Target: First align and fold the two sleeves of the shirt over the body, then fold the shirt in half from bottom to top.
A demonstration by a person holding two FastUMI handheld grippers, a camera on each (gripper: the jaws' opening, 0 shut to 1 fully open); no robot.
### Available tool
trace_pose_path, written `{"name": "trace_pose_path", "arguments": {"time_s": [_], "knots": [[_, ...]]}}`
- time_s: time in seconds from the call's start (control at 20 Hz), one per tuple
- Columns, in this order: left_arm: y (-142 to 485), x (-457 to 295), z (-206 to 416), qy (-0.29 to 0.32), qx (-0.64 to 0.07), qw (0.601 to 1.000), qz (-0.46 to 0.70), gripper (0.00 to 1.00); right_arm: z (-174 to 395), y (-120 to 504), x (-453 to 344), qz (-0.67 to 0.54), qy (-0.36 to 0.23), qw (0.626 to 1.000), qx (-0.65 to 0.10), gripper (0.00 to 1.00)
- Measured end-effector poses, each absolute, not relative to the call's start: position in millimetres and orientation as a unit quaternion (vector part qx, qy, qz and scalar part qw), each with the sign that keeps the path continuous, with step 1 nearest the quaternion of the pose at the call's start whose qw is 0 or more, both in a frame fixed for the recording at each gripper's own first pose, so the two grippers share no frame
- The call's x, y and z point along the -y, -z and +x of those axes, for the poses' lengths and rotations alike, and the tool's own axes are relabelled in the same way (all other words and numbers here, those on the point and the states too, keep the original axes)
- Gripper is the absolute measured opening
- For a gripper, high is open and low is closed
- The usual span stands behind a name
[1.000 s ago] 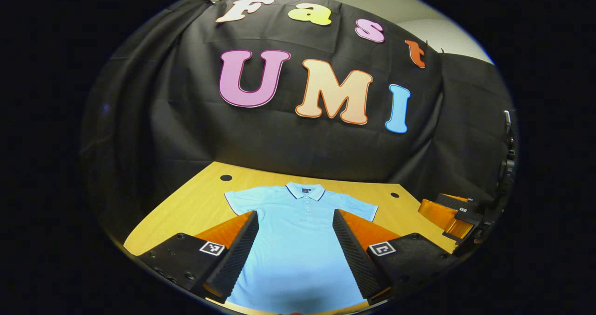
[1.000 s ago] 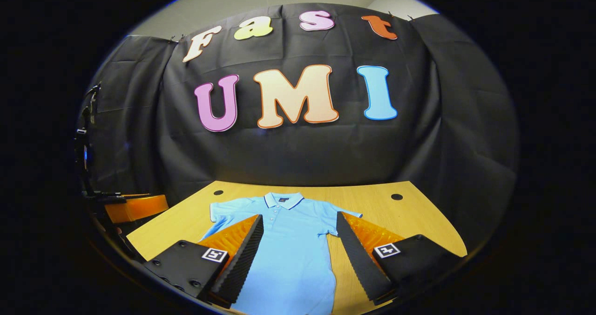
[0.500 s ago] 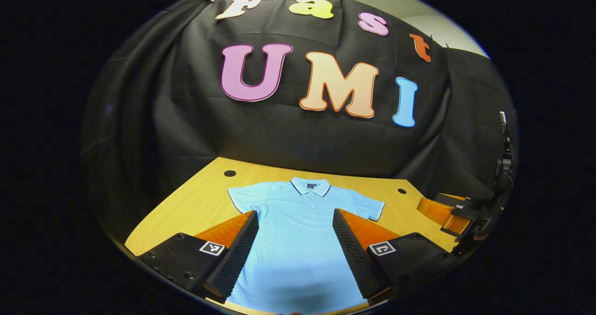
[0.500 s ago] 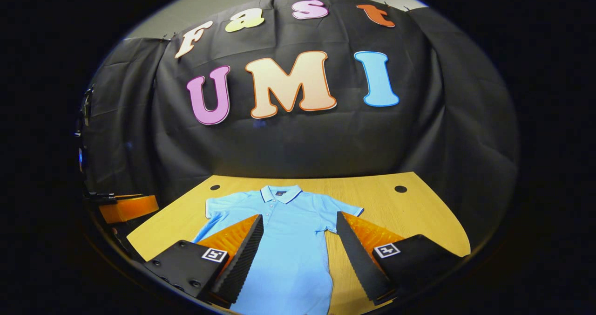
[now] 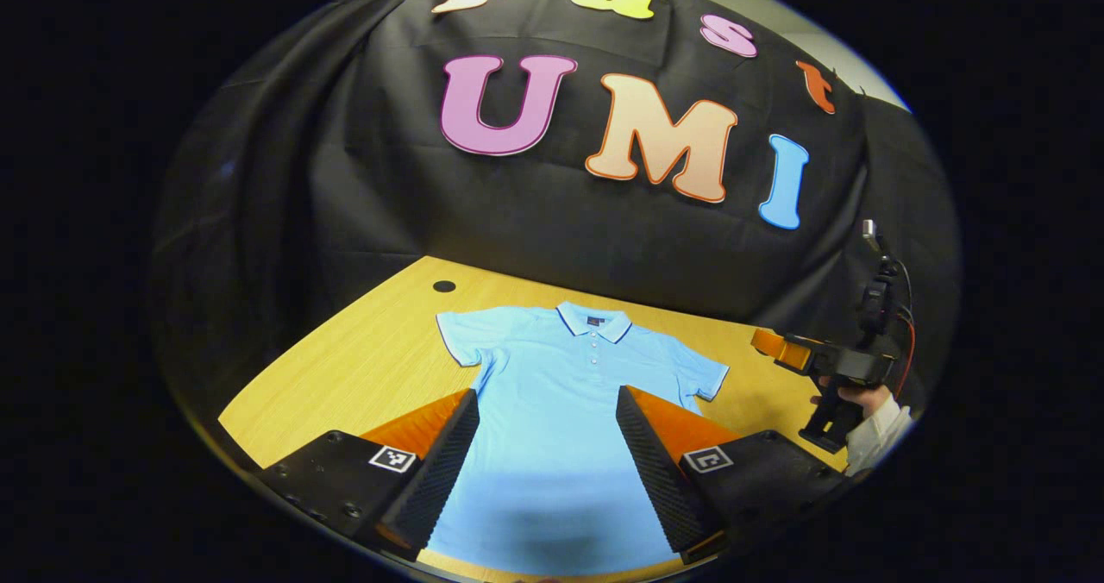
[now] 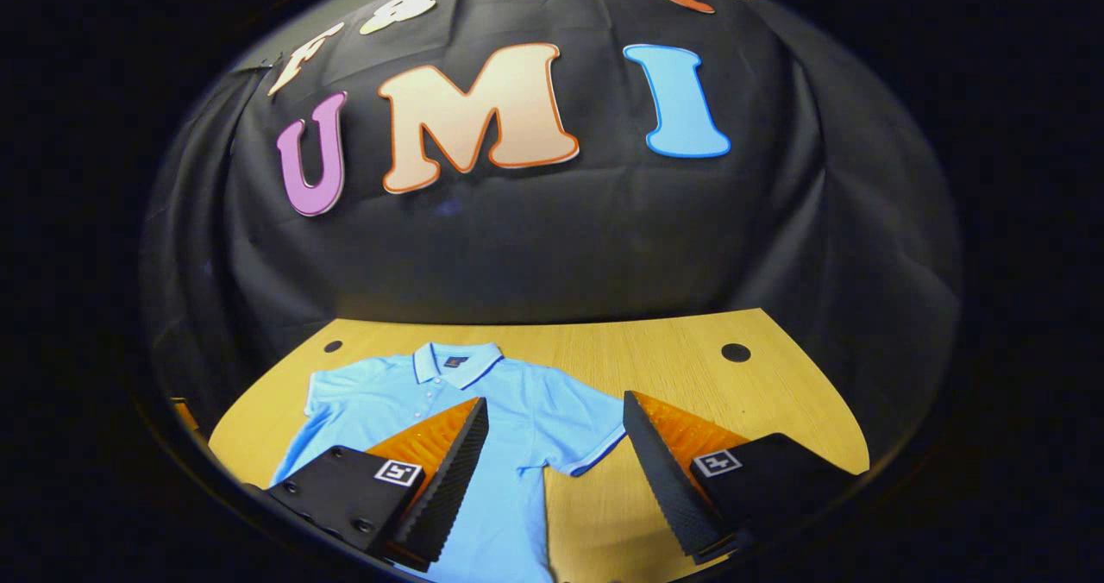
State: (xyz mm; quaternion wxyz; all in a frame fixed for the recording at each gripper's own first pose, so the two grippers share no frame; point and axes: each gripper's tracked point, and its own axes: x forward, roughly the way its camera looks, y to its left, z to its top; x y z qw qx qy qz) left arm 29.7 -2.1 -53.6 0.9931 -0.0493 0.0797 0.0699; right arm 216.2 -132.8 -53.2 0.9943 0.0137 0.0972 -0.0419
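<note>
A light blue polo shirt (image 5: 569, 385) lies flat on the wooden table (image 5: 362, 367), collar toward the wall and both short sleeves spread out. My left gripper (image 5: 548, 454) is open above the shirt's lower body, nothing between its fingers. In the left gripper view the right gripper (image 5: 819, 367), held by a hand in a white sleeve (image 5: 875, 423), hovers past the shirt's right sleeve (image 5: 703, 376). In the right gripper view the shirt (image 6: 492, 419) lies left of centre, and my right gripper (image 6: 552, 471) stands open above its right sleeve (image 6: 586, 445).
The table has round holes near its far corners (image 5: 443, 286) (image 6: 735, 352). Bare wood lies left of the shirt (image 5: 345, 367) and right of it (image 6: 733, 402). The black cloth wall (image 5: 517, 221) rises directly behind the table.
Both grippers have moved forward over the table, so the shirt looks nearer. The right gripper has swung right, toward the shirt's right sleeve. Both stay open.
</note>
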Motion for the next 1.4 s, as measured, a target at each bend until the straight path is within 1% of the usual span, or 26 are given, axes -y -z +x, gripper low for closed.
{"name": "trace_pose_path", "arguments": {"time_s": [0.15,0.2,0.35,0.4,0.45,0.5,0.55,0.6,0.65,0.7,0.75,0.8,0.85,0.9,0.95,1.0,1.05,1.1,1.2,1.25,1.3,1.4], "knots": [[59.8,2.0,29.6,-0.081,-0.089,0.991,-0.061,0.96,260.4,82.7,145.3,0.011,0.045,0.992,-0.12,0.94],[61.4,2.9,29.8,-0.085,-0.088,0.99,-0.062,0.96,277.4,97.2,149.4,0.013,0.047,0.99,-0.132,0.98],[68.8,3.6,25.2,-0.092,-0.099,0.989,-0.059,0.96,313.5,137.5,164.6,0.023,0.056,0.984,-0.168,0.98],[72.2,3.8,24.3,-0.093,-0.104,0.989,-0.057,0.96,321.3,148.8,170.7,0.029,0.062,0.982,-0.177,0.94],[75.3,3.0,24.1,-0.096,-0.109,0.988,-0.055,0.96,329.6,158.2,177.7,0.032,0.07,0.98,-0.183,0.94],[80.0,0.8,23.3,-0.1,-0.116,0.987,-0.054,0.96,333.3,168.4,184.8,0.033,0.078,0.977,-0.193,0.98],[81.4,0.4,23.4,-0.103,-0.119,0.986,-0.055,0.96,335.1,177.7,191.0,0.037,0.082,0.975,-0.203,0.98],[79.9,1.0,26.1,-0.103,-0.118,0.986,-0.058,0.96,334.3,184.7,195.5,0.045,0.084,0.972,-0.215,0.94],[78.5,2.7,27.2,-0.102,-0.117,0.986,-0.059,0.96,335.4,182.8,196.4,0.047,0.082,0.973,-0.21,0.98],[78.8,2.3,30.2,-0.102,-0.117,0.986,-0.059,0.96,340.3,180.6,199.0,0.046,0.081,0.974,-0.204,0.94],[78.2,2.9,32.4,-0.101,-0.117,0.986,-0.059,0.96,337.2,182.7,200.1,0.048,0.079,0.973,-0.213,0.93],[77.7,4.4,34.6,-0.1,-0.116,0.986,-0.059,0.96,337.0,181.3,199.3,0.049,0.075,0.973,-0.212,0.97],[76.1,6.2,38.2,-0.097,-0.115,0.987,-0.059,0.96,340.1,182.3,200.9,0.048,0.076,0.973,-0.214,0.94],[75.2,8.5,40.0,-0.094,-0.114,0.987,-0.059,0.96,338.0,184.1,203.1,0.041,0.077,0.973,-0.215,0.95],[73.5,10.3,41.5,-0.092,-0.113,0.988,-0.057,0.96,337.5,184.8,207.4,0.027,0.08,0.973,-0.215,0.91],[73.5,11.6,42.7,-0.09,-0.114,0.988,-0.056,0.96,337.3,185.8,209.7,0.016,0.079,0.973,-0.215,0.73],[73.7,13.1,43.7,-0.089,-0.114,0.988,-0.056,0.96,337.3,186.1,210.5,0.007,0.079,0.973,-0.214,0.65],[74.9,15.1,44.2,-0.087,-0.115,0.988,-0.058,0.96,337.0,186.9,210.7,0.006,0.076,0.973,-0.216,0.44],[77.4,17.5,45.3,-0.086,-0.117,0.987,-0.063,0.96,334.9,187.0,206.3,0.01,0.07,0.974,-0.218,0.31],[78.3,18.8,45.6,-0.085,-0.118,0.987,-0.065,0.96,335.0,186.4,203.4,0.009,0.067,0.974,-0.217,0.2],[78.5,19.6,44.5,-0.086,-0.119,0.987,-0.067,0.96,333.8,187.0,201.3,0.005,0.062,0.974,-0.218,0.15],[75.4,18.8,42.7,-0.088,-0.115,0.987,-0.067,0.96,333.0,184.9,201.2,-0.013,0.064,0.974,-0.217,0.1]]}}
